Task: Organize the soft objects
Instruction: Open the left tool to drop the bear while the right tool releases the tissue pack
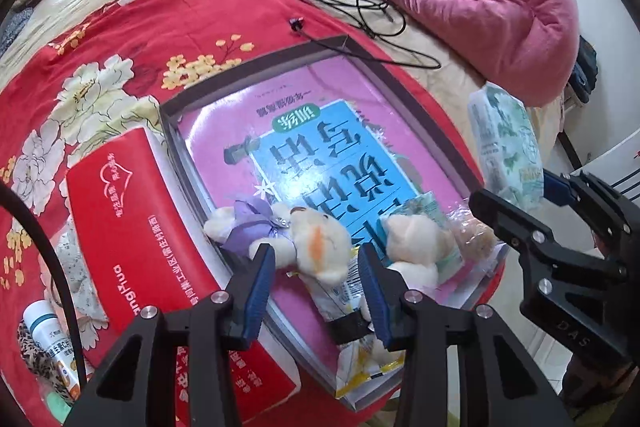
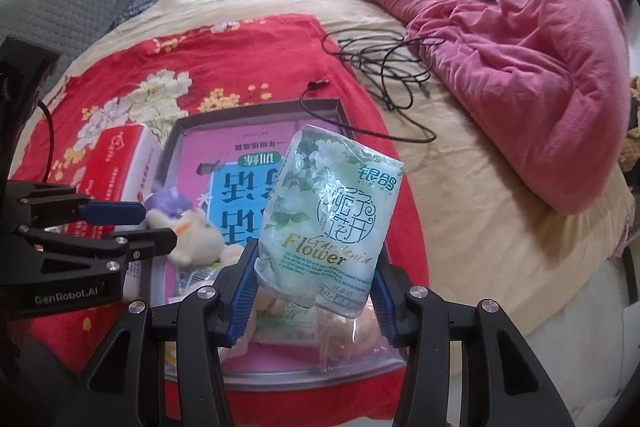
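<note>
A cream plush bear in a purple dress (image 1: 316,247) (image 2: 192,239) lies at the near end of a grey-rimmed tray (image 1: 172,131) (image 2: 320,103) with a pink and blue printed bottom. My left gripper (image 1: 316,251) (image 2: 160,225) points down at it. The bear's head sits between the blue pads (image 1: 260,291), and thin gaps show on both sides. My right gripper (image 2: 318,255) (image 1: 512,193) is shut on a green-white tissue pack (image 2: 328,211) (image 1: 504,147), held upright above the tray's near right corner. A second cream bear (image 1: 412,239) lies beside the first.
In the tray also lie a bagged bun (image 1: 472,235), snack packets (image 1: 368,367) and another tissue pack (image 2: 288,315). A red tissue box (image 1: 140,227) flanks the tray on a red floral cloth (image 1: 100,47). A black cable (image 2: 384,67) and pink quilt (image 2: 520,67) lie beyond.
</note>
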Motion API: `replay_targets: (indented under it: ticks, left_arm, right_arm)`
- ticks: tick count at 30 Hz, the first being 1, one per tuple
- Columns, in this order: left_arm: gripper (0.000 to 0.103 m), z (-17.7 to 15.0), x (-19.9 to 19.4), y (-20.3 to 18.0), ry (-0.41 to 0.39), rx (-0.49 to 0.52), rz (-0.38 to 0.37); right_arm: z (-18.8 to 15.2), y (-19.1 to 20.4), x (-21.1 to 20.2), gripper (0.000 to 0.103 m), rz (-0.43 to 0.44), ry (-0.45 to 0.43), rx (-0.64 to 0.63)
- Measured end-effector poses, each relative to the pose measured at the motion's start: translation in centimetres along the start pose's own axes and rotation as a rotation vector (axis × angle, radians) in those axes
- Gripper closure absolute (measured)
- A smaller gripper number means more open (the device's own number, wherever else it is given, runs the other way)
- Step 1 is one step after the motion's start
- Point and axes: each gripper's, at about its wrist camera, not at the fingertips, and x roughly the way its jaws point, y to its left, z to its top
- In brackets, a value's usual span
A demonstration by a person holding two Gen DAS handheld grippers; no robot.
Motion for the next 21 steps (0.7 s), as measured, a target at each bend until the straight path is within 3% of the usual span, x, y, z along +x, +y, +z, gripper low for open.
replay_targets:
  ticks: [13,21]
  left_arm:
    - [0.059,-0.2,0.7,0.5,0.023,-0.008,-0.028]
    - [0.059,-0.4,0.3,0.4,0.024,0.005,-0.018]
  right_arm:
    - [0.8,-0.1,6.4,0.051,-0.022,0.171,-0.034]
    - [0.6,-0.3,7.9,0.049,-0.029,0.182,-0.003]
